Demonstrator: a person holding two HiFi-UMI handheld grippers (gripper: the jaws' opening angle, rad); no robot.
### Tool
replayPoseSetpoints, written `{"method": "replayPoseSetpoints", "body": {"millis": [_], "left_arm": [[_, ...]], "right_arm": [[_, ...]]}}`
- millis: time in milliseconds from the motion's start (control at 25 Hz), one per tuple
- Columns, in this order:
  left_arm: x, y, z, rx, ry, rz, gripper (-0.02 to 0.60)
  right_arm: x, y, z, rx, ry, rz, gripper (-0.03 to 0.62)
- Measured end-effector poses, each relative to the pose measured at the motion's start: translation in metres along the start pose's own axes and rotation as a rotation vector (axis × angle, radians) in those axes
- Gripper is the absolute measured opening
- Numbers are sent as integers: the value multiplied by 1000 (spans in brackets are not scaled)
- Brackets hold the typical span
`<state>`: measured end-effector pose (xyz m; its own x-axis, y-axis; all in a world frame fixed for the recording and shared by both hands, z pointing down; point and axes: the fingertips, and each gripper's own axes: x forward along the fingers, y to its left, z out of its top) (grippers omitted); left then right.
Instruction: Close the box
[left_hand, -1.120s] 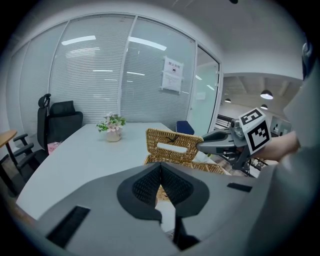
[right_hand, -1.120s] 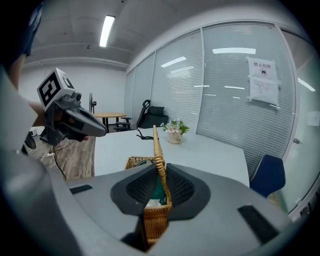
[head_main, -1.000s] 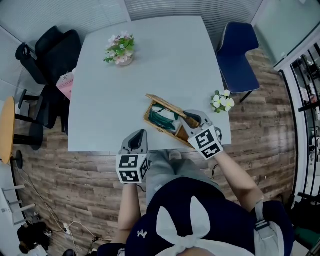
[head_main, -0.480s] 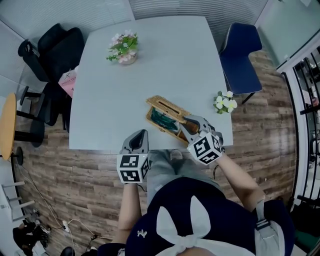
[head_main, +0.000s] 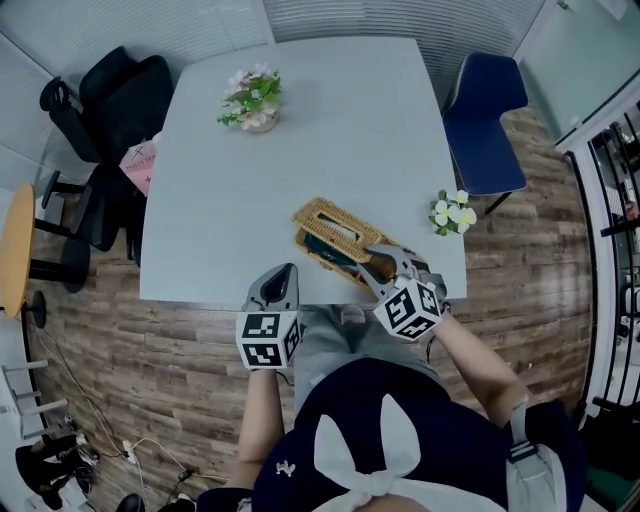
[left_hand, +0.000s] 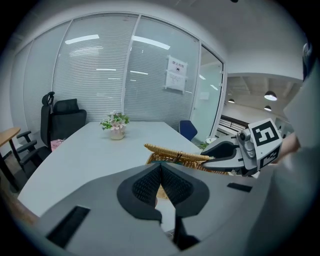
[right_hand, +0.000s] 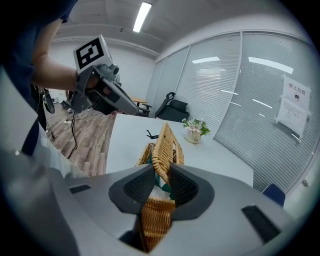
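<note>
The wicker box (head_main: 345, 258) sits on the pale surface (head_main: 330, 130) close to its near edge, right in front of me. Its lid (head_main: 328, 222) is tipped low over the opening but not flat on it, and a strip of something green (head_main: 322, 249) shows inside. My right hand-held gripper (head_main: 378, 262) reaches in from the box's near right end. Its jaws have just been easing apart, and the woven rim of the lid sits between them, the pads against it on both sides, so the lid slants up and away from the jaws in the right gripper view. My left hand-held gripper (head_main: 282, 272) hangs over the near edge of the surface, just left of the box and not touching it; its jaws are pressed together with nothing between them. In the left gripper view the lid lies almost level above the box, with the right hand-held gripper's tips at its end. Farther back a small pot of flowers (head_main: 250, 100) stands near the far left corner, and another little bunch of flowers (head_main: 447, 210) is by the right edge. A black chair (head_main: 100, 110) stands to the left and a blue chair (head_main: 485, 120) to the right.
</note>
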<state>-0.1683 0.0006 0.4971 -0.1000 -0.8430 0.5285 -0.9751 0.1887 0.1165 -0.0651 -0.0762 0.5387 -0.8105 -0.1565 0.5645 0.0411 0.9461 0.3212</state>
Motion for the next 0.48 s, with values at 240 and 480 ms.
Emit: {"method": "replayPoseSetpoints", "body": {"millis": [240, 480], "left_arm": [[1, 5, -5, -8, 9, 6, 23], [3, 6, -4, -9, 7, 7, 23]], "right_arm": [[5, 11, -5, -57, 27, 14, 104], [9, 21, -12, -117, 57, 28, 117]]}}
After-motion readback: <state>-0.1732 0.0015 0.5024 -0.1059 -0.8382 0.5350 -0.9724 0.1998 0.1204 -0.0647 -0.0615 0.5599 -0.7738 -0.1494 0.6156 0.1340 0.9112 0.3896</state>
